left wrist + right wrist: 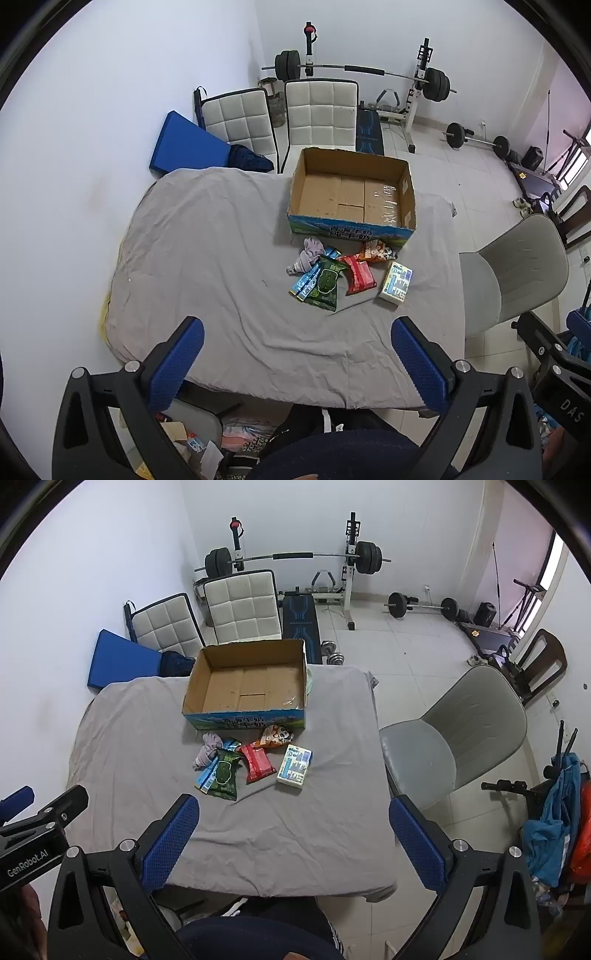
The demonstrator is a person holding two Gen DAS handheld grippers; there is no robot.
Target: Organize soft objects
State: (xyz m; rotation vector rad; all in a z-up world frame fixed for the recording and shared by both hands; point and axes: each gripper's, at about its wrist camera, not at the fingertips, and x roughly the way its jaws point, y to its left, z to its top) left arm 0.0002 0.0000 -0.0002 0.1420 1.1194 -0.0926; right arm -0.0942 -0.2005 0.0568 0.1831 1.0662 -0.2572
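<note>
An open, empty cardboard box (351,192) (247,681) stands on the grey-sheeted table (207,258) (140,738). In front of it lie a crumpled lilac cloth (308,254) (207,751), a green packet (325,286) (223,775), a blue packet (308,282) (208,775), a red packet (360,275) (258,762), an orange snack bag (376,251) (275,735) and a white tissue pack (396,282) (294,766). My left gripper (297,360) is open and empty above the near table edge. My right gripper (293,840) is open and empty, likewise well short of the objects.
A grey chair (517,269) (454,738) stands right of the table. Two white padded chairs (280,114) (207,609) and a blue pad (184,142) are behind it. Weight bench and barbells (295,559) fill the back. The left gripper's body (33,830) shows at the right view's left edge.
</note>
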